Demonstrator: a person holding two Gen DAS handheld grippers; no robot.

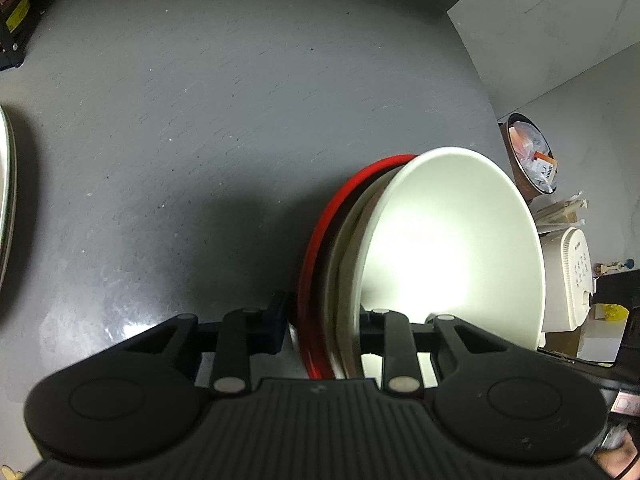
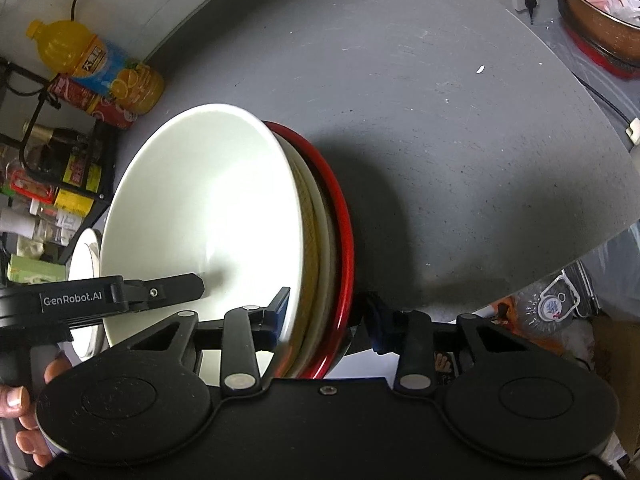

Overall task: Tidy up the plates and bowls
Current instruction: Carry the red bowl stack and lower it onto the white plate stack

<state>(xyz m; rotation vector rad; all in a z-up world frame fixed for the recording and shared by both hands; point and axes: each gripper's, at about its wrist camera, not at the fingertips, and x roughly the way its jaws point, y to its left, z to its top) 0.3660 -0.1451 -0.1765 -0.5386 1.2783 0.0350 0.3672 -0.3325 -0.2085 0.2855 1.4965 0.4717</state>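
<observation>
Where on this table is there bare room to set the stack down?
The grey table lies bare ahead of both grippers, between the stack and the far edge. The bottles and rack crowd one side; a white plate lies near them.

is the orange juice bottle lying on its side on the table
Yes, in the right wrist view the orange juice bottle lies on its side on the grey table beside a red can.

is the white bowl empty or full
Empty: both wrist views show the white bowl's bare, glossy inside with nothing in it.
</observation>
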